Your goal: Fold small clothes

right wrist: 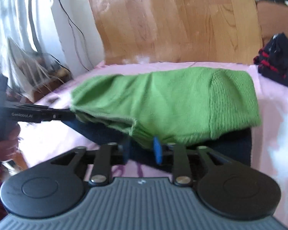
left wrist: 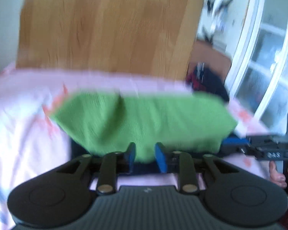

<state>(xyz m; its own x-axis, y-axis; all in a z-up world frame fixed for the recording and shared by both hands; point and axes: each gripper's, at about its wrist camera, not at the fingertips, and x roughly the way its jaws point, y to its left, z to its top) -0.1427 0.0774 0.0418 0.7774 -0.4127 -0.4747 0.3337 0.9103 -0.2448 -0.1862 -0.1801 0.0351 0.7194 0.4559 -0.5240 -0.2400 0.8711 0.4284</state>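
My left claw [left wrist: 145,156] and right claw [right wrist: 142,149] stand spread, pinching nothing; the green cloth [right wrist: 163,103] lies folded at 12 o'clock. I should press its near edge flat.

White lettering reading "GenRobot.AI" stands on the black side of the left gripper [right wrist: 68,115], at nine o'clock in the right wrist view. In the left wrist view, white characters on the right gripper [left wrist: 234,143] at three o'clock are too blurred to read.

Green knit garment [right wrist: 163,103], folded over a dark navy layer, lying on the pink sheet [right wrist: 274,115]
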